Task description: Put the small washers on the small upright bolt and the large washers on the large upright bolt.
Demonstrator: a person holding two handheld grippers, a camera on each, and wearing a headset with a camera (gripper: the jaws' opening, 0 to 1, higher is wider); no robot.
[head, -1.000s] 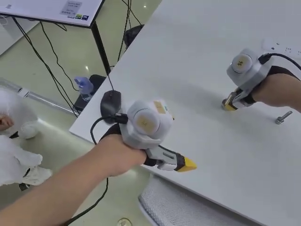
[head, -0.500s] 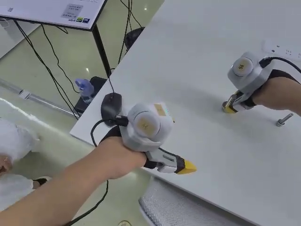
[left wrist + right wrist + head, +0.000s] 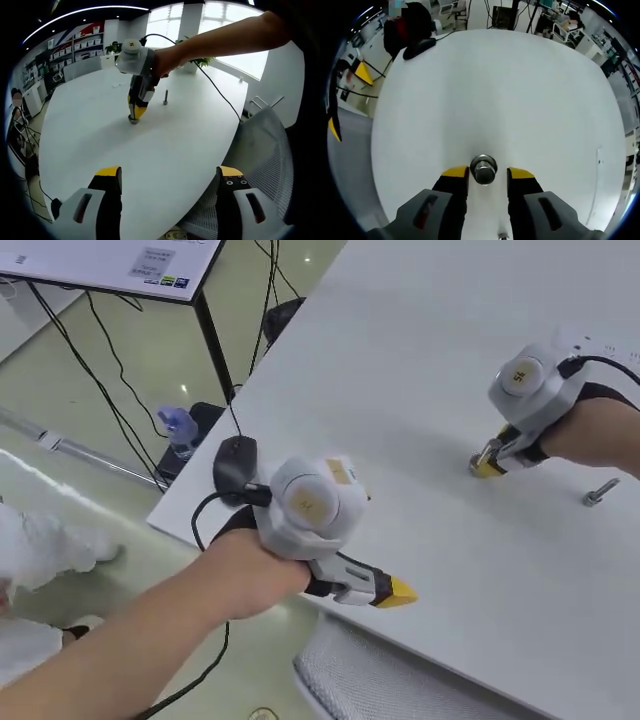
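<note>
The large upright bolt stands on the white table, seen from above as a round metal head between my right gripper's yellow fingertips. The jaws straddle it with a small gap on one side. In the head view the right gripper points down at that bolt. The small upright bolt stands to its right. My left gripper hovers at the table's near edge, jaws wide open on nothing. The left gripper view looks across at the large bolt and the small bolt.
A black computer mouse lies at the table's left corner with its cable hanging down. A grey mesh chair sits under the near edge. A white power strip lies at the far right. Cables and a blue bottle are on the floor.
Both grippers stay almost where they were; the right gripper has tilted slightly over the large bolt. A person in white at the left edge has moved.
</note>
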